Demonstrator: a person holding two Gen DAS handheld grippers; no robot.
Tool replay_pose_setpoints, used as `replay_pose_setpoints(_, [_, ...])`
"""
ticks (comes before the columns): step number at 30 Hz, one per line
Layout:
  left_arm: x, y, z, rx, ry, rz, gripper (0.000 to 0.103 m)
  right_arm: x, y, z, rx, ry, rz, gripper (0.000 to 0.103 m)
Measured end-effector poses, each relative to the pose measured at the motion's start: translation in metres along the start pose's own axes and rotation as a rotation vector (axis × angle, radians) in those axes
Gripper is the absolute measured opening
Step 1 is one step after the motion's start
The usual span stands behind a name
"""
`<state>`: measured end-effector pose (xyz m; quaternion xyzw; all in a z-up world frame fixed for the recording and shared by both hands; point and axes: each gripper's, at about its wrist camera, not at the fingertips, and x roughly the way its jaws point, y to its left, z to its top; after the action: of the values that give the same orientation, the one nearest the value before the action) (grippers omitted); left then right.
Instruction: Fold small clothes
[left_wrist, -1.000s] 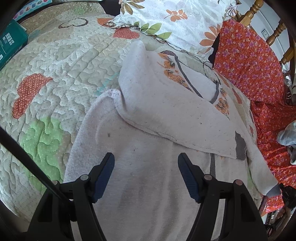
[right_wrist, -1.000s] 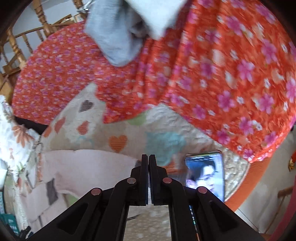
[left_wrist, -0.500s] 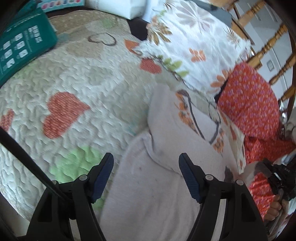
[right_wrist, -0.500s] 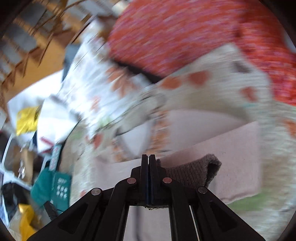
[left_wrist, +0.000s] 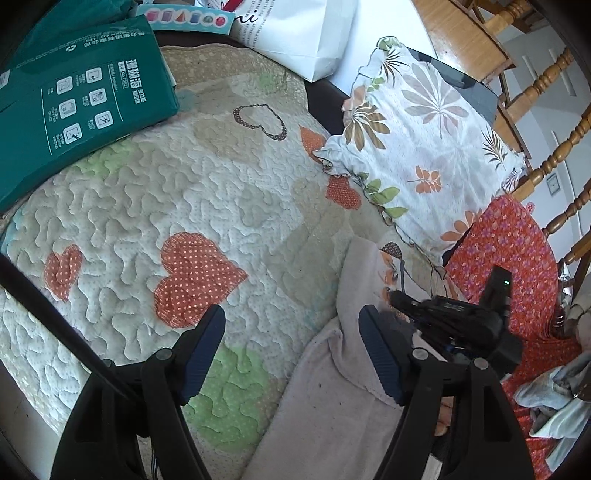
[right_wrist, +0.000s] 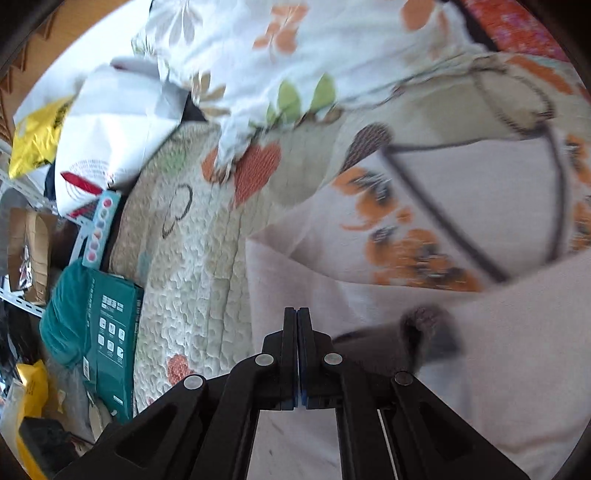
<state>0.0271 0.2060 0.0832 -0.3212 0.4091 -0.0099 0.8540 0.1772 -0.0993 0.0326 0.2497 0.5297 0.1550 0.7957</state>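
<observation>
A pale pink small garment (left_wrist: 332, 391) with an orange flower print and grey cuff lies partly folded on the quilted bed cover (left_wrist: 155, 206). My left gripper (left_wrist: 291, 354) is open and empty, held above the garment's left edge. My right gripper (right_wrist: 297, 321) is shut on the garment's grey-cuffed sleeve (right_wrist: 428, 332) and carries it over the garment's body (right_wrist: 509, 369). The right gripper also shows in the left wrist view (left_wrist: 399, 297), low over the printed part.
A leaf-print pillow (left_wrist: 424, 147) and an orange flowered cloth (left_wrist: 517, 266) lie at the back right. A green box (left_wrist: 74, 110) and a white bag (left_wrist: 306, 33) sit at the far left. Wooden rails (left_wrist: 554, 155) stand behind.
My right gripper has swung the grey-cuffed sleeve from the bed's right side over the garment. My left gripper has pulled back and up to the left, still open.
</observation>
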Motion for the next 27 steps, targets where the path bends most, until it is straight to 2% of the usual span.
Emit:
replay_pose_setpoints(4, [0.003, 0.003, 0.001, -0.013, 0.012, -0.001, 0.074, 0.037, 0.015, 0.0, -0.036, 0.105, 0.061, 0.004])
replay_pose_setpoints(5, [0.003, 0.003, 0.001, -0.013, 0.012, -0.001, 0.074, 0.039, 0.016, -0.003, -0.026, 0.118, 0.102, 0.004])
replay_pose_setpoints(7, [0.004, 0.003, 0.001, -0.014, 0.012, -0.001, 0.074, 0.026, 0.019, -0.006, -0.033, 0.098, 0.164, 0.004])
replay_pose_setpoints(8, [0.004, 0.003, 0.002, -0.015, 0.014, -0.001, 0.074, 0.013, 0.02, -0.006, -0.065, 0.058, 0.158, 0.004])
replay_pose_setpoints(10, [0.004, 0.003, 0.001, -0.017, 0.018, -0.006, 0.074, -0.017, 0.015, -0.002, -0.117, -0.023, 0.086, 0.004])
replay_pose_setpoints(13, [0.006, 0.001, -0.001, -0.016, 0.022, -0.009, 0.074, -0.046, -0.01, 0.003, -0.114, -0.089, -0.03, 0.004])
replay_pose_setpoints(15, [0.007, -0.003, -0.003, -0.008, 0.025, -0.01, 0.074, -0.061, -0.041, 0.001, -0.078, -0.108, -0.105, 0.004])
replay_pose_setpoints(17, [0.01, -0.007, -0.005, -0.001, 0.03, -0.009, 0.074, -0.061, -0.065, -0.002, -0.019, -0.094, -0.126, 0.005])
replay_pose_setpoints(18, [0.012, -0.009, -0.007, 0.003, 0.035, -0.008, 0.074, -0.06, -0.075, -0.004, 0.018, -0.089, -0.118, 0.005])
replay_pose_setpoints(20, [0.015, -0.012, -0.009, 0.008, 0.043, -0.004, 0.074, -0.054, -0.097, -0.008, 0.105, -0.074, -0.044, 0.005])
replay_pose_setpoints(23, [0.019, -0.014, -0.011, 0.013, 0.048, 0.005, 0.074, -0.036, -0.1, -0.016, 0.171, -0.042, 0.063, 0.006])
replay_pose_setpoints(27, [0.021, -0.013, -0.01, 0.005, 0.051, 0.01, 0.074, -0.019, -0.067, -0.026, 0.095, -0.003, 0.145, 0.006])
